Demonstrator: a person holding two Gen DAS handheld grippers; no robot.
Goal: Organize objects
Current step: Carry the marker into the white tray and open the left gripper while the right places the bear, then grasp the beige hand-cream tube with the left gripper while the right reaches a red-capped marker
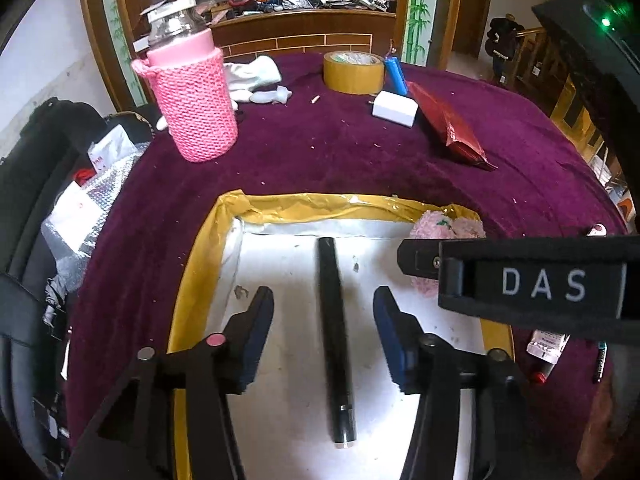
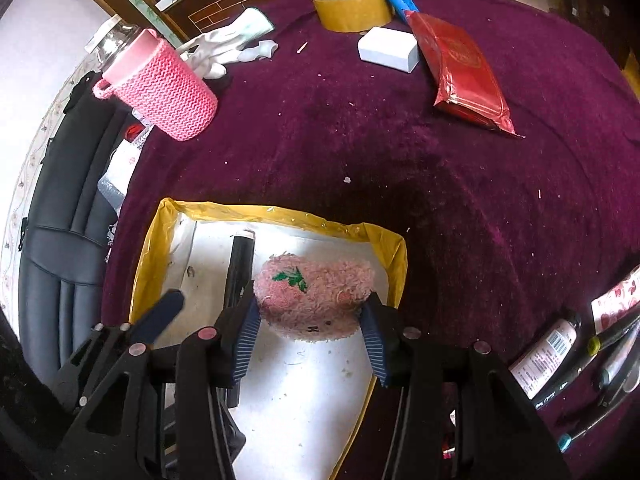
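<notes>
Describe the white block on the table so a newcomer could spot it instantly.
On the purple tablecloth, look to the far side, by the yellow tape roll. The white block lies between it and the red packet: the only plain white box-shaped thing there.
</notes>
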